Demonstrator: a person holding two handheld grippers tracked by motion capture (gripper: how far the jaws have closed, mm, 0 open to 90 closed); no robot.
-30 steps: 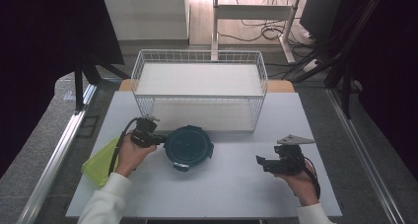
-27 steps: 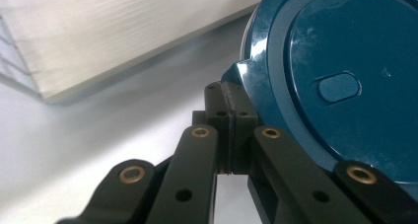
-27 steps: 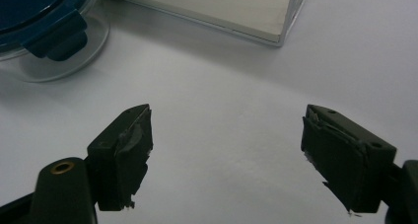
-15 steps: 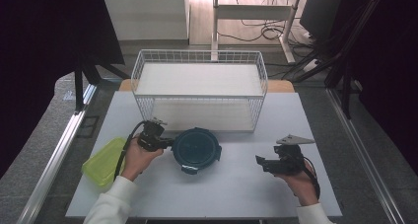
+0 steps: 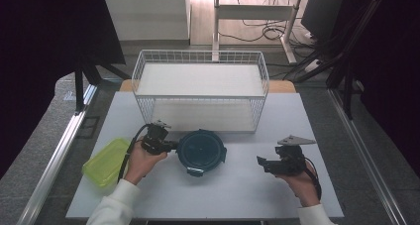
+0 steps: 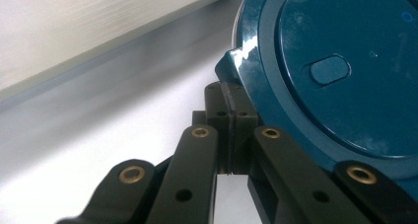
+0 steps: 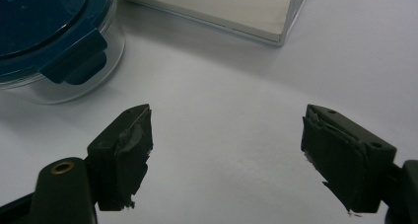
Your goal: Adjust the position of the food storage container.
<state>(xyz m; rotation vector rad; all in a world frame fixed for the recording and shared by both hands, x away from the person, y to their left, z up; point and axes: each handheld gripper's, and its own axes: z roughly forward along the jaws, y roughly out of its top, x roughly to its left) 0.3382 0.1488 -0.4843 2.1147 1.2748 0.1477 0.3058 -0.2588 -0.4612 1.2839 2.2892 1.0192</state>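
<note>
A round clear container with a dark teal clip lid (image 5: 200,150) stands on the white table (image 5: 237,195) in front of the wire basket. My left gripper (image 5: 173,146) lies level at the container's left side, jaws shut. In the left gripper view the closed tips (image 6: 229,93) touch the lid's (image 6: 335,71) side latch tab (image 6: 230,66); whether the tab is pinched I cannot tell. My right gripper (image 5: 262,163) is held at the table's right, apart from the container, pointing left. Its jaws (image 7: 226,150) stand open with bare table between them, and the container (image 7: 49,36) sits beyond their left.
A white wire basket (image 5: 200,61) with a pale board inside stands at the table's back, its near corner (image 7: 291,17) ahead of the right gripper. A yellow-green lidded box (image 5: 106,160) lies at the front left, beside the left forearm.
My left gripper has moved to the right, and the teal-lidded container slid right with it. More of the yellow-green box shows behind the hand. The right gripper has stayed still.
</note>
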